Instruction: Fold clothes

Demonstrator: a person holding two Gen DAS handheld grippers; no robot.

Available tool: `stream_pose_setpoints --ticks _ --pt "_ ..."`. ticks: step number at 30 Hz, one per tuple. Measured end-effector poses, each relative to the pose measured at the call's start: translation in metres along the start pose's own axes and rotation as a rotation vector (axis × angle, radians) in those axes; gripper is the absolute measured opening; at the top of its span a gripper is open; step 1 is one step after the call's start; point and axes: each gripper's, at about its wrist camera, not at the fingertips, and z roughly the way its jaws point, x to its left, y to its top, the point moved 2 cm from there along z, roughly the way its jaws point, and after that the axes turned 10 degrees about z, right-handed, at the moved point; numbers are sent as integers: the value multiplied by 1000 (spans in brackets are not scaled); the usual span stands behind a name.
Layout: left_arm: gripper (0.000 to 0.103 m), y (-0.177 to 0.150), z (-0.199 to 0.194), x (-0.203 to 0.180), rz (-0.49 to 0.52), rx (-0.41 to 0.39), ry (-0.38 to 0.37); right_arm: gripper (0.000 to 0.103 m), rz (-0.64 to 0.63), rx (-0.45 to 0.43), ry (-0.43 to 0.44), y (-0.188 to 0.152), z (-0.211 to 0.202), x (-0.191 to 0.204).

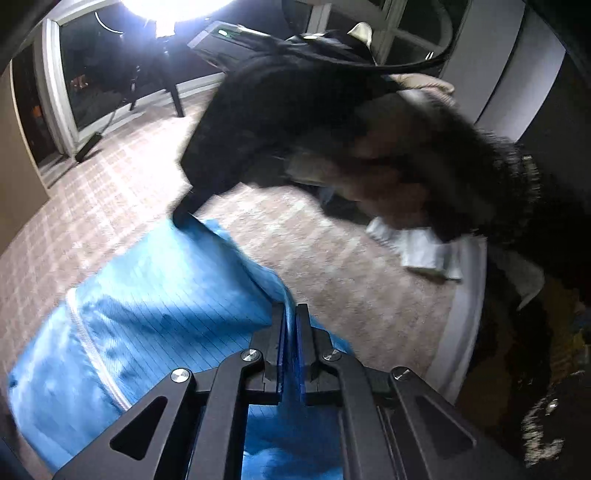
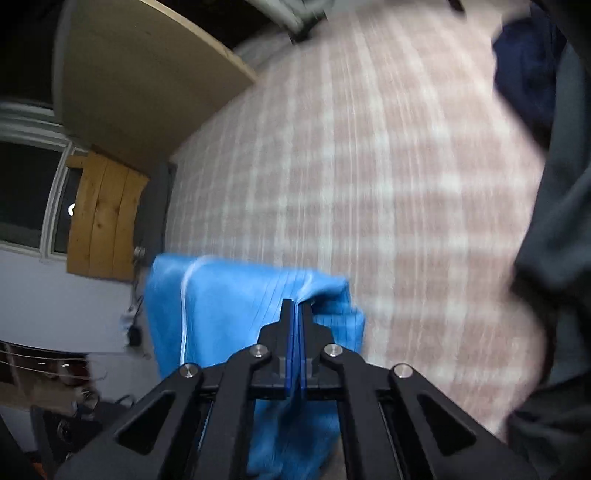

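A light blue garment with a white seam hangs over a pink checked cloth surface. My left gripper is shut on its upper edge. The other gripper, blurred and dark, pinches the garment's far corner in the left wrist view. In the right wrist view my right gripper is shut on a bunched edge of the same blue garment, which hangs down in folds below the fingers. Both views are motion blurred.
White folded cloth lies at the surface's right edge. Dark garments sit at the right of the checked surface. A wooden board and a window are at the left. A bright lamp stands behind.
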Motion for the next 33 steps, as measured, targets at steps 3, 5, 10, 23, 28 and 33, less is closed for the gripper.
stream_pose_setpoints --ticks 3,5,10,23,28,33 --pt "2 -7 21 -20 24 70 -97 2 43 -34 -28 12 8 -8" --pt "3 -14 20 -30 58 93 -102 6 51 -34 7 10 5 -9" --pt "19 -35 -50 -3 -32 22 -34 39 1 -61 14 -31 -36 -10" --pt "32 -197 -113 146 -694 -8 81 22 -29 -5 34 -139 -20 -9" --pt "5 -174 -137 122 -571 -94 29 5 -60 -10 94 -147 -37 12" --pt "14 -192 -138 131 -569 -29 65 11 -104 86 -128 -165 -10 18"
